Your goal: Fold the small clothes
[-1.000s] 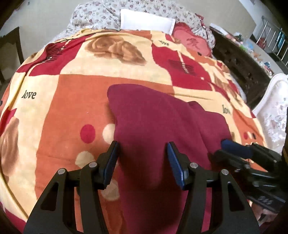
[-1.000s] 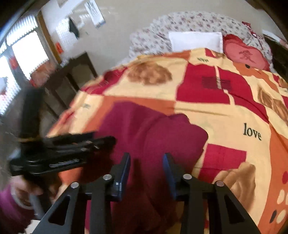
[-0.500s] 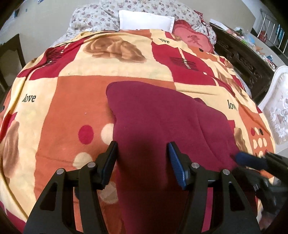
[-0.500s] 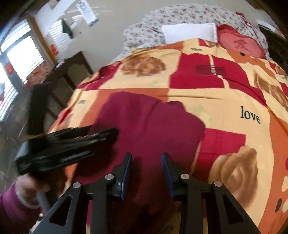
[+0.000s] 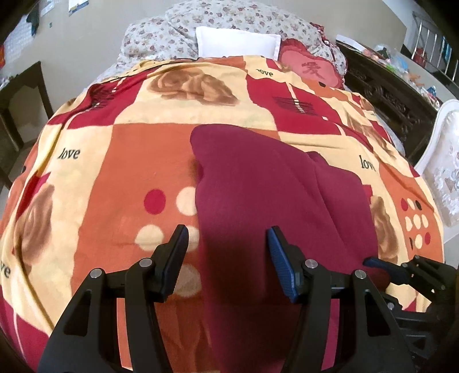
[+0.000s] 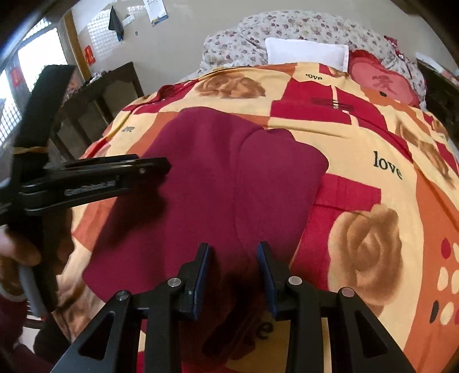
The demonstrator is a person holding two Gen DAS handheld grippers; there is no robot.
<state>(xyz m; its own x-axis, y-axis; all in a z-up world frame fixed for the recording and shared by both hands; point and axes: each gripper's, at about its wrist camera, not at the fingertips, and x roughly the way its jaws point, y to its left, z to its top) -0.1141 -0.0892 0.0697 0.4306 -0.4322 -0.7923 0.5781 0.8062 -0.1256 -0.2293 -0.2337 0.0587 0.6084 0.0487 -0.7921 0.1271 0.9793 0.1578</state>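
Maroon garment (image 5: 258, 183) lying flat on patterned blanket (image 5: 137, 160) that covers the bed, toward the near edge, long axis running from near edge toward the head end. Far end of garment rounded, stopping about mid-bed. Seam or fold line visible along its length in right wrist view (image 6: 238, 183); a second layer or sleeve lobe bulging out on the side toward the "love" print (image 6: 387, 167).

Left gripper (image 5: 228, 244) poised over near part of garment, at its left border: blue-padded finger (image 5: 279, 266) above maroon cloth, other finger (image 5: 175, 258) above blanket dots. Jaws standing moderately wide, nothing between the pads, no visible contact with cloth. Same gripper seen side-on in right wrist view (image 6: 160, 167), casting a shadow on garment; holding hand (image 6: 17, 252) at left frame edge, partly blurred.

Right gripper (image 6: 233, 258) above near end of garment, jaws narrow but parted, gap showing dark cloth beneath; no cloth pinched. Contact with fabric: cannot tell, shadowed. Tip of it visible at right in left wrist view (image 5: 375, 262), at garment's right border near the bed's near edge.

White pillow (image 5: 238, 43), red heart cushion (image 5: 311, 69) and floral quilt (image 5: 229, 20) at head end. Dark wooden cabinet (image 6: 100, 103) beside bed.
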